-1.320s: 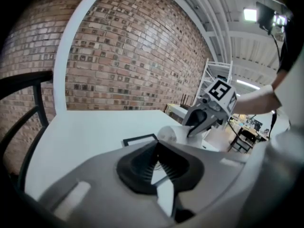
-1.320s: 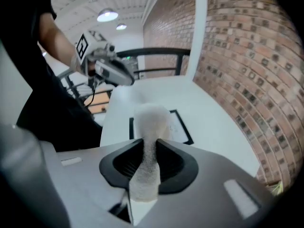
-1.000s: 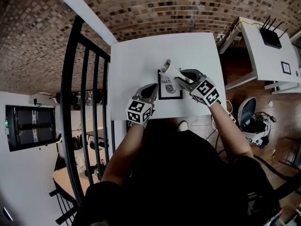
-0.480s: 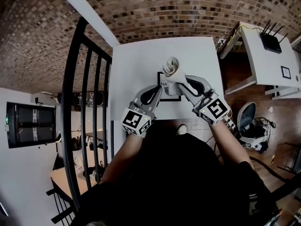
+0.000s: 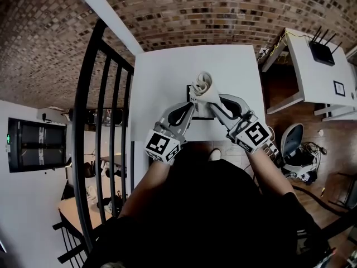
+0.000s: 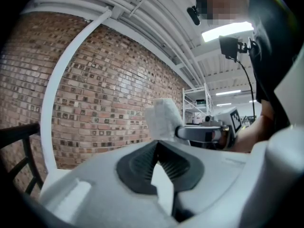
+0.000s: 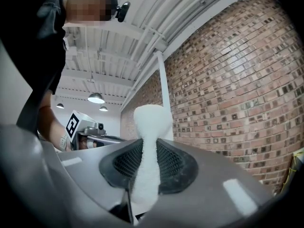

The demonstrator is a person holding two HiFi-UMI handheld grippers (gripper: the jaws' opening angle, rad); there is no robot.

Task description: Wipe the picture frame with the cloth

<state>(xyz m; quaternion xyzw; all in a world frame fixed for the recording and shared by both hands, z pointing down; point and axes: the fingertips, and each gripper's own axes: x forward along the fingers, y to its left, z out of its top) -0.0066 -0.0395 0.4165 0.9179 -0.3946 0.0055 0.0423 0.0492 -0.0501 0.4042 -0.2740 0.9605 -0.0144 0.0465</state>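
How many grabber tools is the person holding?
2. The left hand-held gripper is at the picture frame's left edge; the right hand-held gripper, clamped on the white cloth, is at its right.

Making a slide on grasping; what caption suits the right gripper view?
Right gripper, jaws shut on a white cloth, brick wall behind.

Overhead, two upward close-ups; shared cloth (image 5: 203,88)
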